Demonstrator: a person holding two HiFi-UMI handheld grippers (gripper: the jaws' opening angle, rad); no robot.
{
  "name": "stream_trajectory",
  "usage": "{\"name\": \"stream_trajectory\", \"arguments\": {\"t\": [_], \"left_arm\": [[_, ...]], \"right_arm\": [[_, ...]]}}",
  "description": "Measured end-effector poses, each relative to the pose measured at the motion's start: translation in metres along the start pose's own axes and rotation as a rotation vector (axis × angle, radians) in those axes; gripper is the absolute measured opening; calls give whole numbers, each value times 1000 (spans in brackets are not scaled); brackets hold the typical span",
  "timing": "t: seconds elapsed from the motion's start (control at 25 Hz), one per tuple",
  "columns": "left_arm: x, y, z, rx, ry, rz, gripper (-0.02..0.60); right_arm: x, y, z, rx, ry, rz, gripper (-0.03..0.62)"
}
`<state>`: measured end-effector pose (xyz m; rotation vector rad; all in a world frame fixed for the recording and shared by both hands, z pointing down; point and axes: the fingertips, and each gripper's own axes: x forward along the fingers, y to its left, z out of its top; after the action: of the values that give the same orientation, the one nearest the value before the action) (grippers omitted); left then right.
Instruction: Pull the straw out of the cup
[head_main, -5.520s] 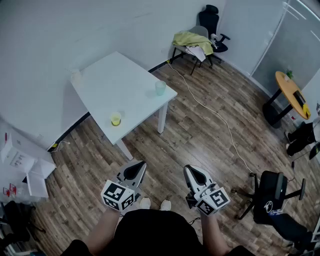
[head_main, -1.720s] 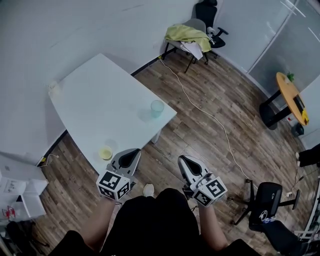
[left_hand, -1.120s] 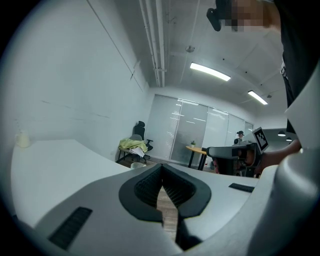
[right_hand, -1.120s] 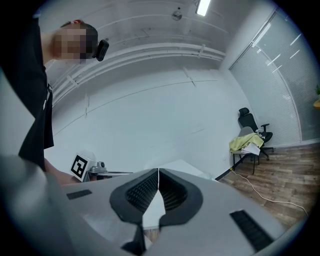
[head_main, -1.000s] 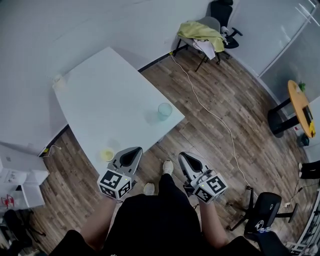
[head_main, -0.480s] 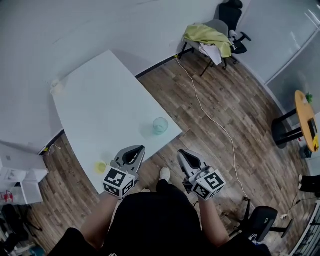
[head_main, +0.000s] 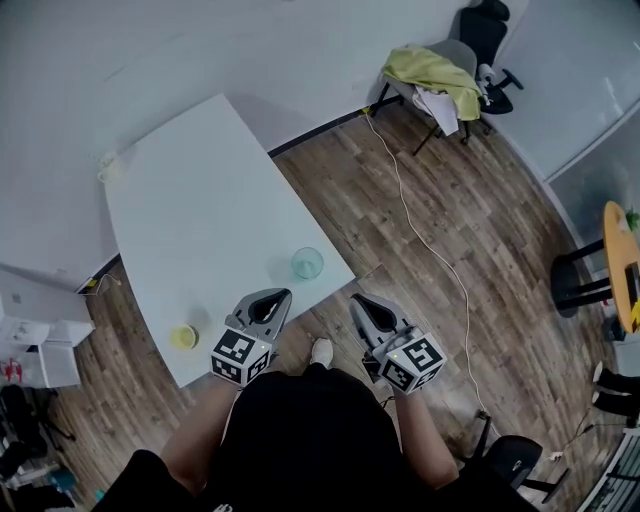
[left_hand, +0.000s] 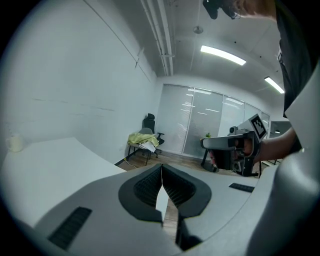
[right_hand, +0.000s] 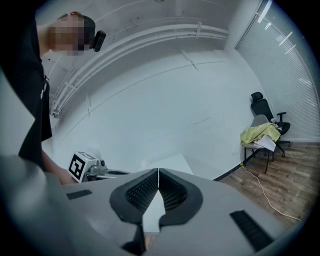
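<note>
A clear teal-tinted cup (head_main: 307, 263) stands near the front edge of the white table (head_main: 190, 220). No straw can be made out in it from the head view. A small yellow cup (head_main: 183, 336) sits at the table's near left corner. My left gripper (head_main: 275, 297) hangs shut and empty over the table's edge, just short of the teal cup. My right gripper (head_main: 358, 303) is shut and empty over the wooden floor, to the right of the table. In the left gripper view my left gripper (left_hand: 161, 167) has its jaws together, as does my right gripper (right_hand: 158, 172) in its own view.
A small pale object (head_main: 108, 165) sits at the table's far corner. A chair draped with yellow-green cloth (head_main: 435, 70) stands at the back right. A white cable (head_main: 420, 230) runs across the floor. White boxes (head_main: 40, 340) lie to the left, and an orange round table (head_main: 625, 260) stands far right.
The person has walked up to the table, so its front edge and the teal cup now lie right before the grippers. Both grippers stay shut and held side by side.
</note>
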<state>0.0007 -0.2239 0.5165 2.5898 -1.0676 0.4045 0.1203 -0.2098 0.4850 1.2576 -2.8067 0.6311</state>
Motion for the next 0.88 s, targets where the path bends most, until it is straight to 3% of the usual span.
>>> {"name": "stream_trajectory", "arguments": {"t": [0.2,0.52,0.88], "left_arm": [[19,0,-4,37,35,45,15],[33,1,-16,18,73,92,17],[40,2,-27,44,113,100,18]], "right_arm": [[6,-23,-3,5,24,36,23],[13,-36,-3,9,44,92,22],[21,-37,-5,10,51,109,23]]}}
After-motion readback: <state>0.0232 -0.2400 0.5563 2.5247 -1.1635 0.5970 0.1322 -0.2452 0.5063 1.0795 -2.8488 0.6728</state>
